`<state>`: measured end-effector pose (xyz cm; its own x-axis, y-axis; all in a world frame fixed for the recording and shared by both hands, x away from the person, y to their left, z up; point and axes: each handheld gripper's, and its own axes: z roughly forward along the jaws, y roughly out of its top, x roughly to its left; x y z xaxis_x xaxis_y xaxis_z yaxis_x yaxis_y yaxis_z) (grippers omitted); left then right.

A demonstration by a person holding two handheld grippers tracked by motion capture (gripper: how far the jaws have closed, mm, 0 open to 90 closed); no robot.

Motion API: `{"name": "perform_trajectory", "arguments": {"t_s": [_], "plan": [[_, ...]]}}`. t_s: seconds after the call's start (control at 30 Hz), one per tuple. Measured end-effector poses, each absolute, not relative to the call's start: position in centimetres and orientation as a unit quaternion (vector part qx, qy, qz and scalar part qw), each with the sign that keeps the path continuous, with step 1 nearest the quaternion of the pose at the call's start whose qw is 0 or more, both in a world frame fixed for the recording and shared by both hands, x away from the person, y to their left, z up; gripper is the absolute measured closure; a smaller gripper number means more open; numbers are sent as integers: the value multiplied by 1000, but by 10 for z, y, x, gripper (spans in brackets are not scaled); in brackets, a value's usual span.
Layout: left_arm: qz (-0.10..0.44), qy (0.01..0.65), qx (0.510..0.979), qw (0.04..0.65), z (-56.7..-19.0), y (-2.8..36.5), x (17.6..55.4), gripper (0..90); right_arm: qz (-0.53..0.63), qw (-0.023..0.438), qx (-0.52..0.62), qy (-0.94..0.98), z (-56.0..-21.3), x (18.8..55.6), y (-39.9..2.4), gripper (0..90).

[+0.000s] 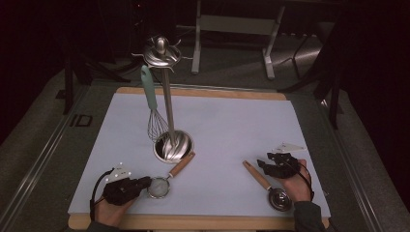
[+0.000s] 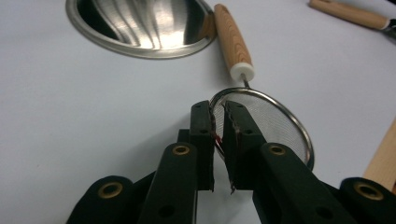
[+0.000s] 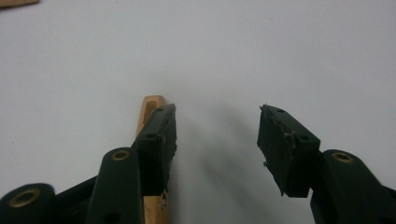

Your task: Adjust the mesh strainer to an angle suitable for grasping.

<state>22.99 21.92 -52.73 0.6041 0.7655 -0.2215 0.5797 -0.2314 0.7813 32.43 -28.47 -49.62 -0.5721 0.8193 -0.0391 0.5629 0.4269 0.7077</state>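
Left gripper view: pinch the strainer rim squarely

Left hand-held gripper [image 2: 218, 116] clenches the near rim of the strainer [image 2: 275, 126] on the desk [image 2: 93, 116]; keep it level when lifting. Right hand-held gripper [image 3: 217, 123] rests released. Farther off stands the utensil stand [image 1: 167, 96].

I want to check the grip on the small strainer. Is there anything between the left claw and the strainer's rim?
No, nothing visible is in the way. The left claw is already at the strainer, its jaws nearly closed with the near rim in the narrow gap. The stand's steel base lies farther off, beyond the wooden handle.
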Motion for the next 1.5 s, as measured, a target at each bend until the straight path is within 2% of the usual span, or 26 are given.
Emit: {"name": "perform_trajectory", "arguments": {"t_s": [0.33, 0.7, 1.5], "plan": [[96, 459, 776, 422, -535, 221, 236, 828, 334, 193, 421, 821, -496, 324, -285, 462], [81, 458, 781, 416, -540, 212, 235, 835, 334, 193, 421, 821, -495, 324, -285, 462], [46, 458, 778, 427, -542, 132, 251, 845, 335, 193, 412, 825, -494, 323, -278, 463]]}}
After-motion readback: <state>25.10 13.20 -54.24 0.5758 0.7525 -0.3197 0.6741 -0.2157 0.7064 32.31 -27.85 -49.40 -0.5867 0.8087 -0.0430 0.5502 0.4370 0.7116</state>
